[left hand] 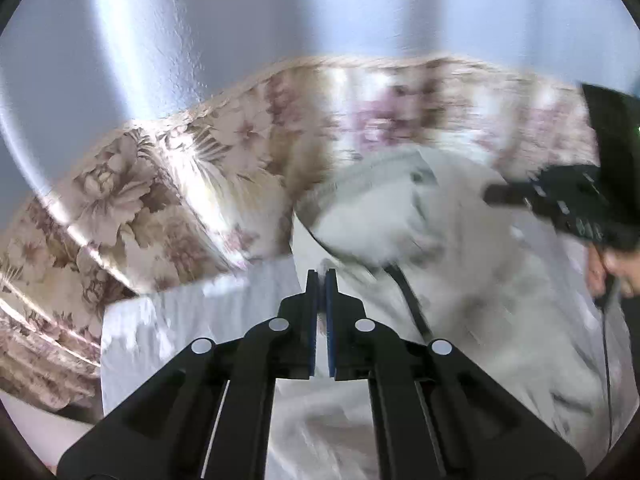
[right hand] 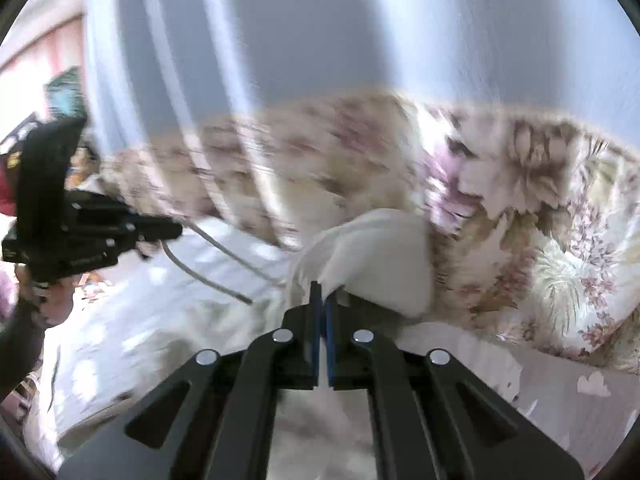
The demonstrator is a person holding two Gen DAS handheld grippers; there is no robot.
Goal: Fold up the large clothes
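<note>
A large white garment lies bunched on the bed, with a dark strap running across it. My left gripper is shut, and a pinch of the white cloth shows between its blue pads. In the right wrist view a fold of the same garment rises from the tips of my right gripper, which is shut on it. Each view shows the other gripper: the right one at the right edge, the left one at the left. Both views are blurred by motion.
A floral bedspread is heaped behind the garment, below a pale wall. A hand holds the right gripper, with a thin cable hanging from it. Pale sheet with cloud shapes lies at the lower right.
</note>
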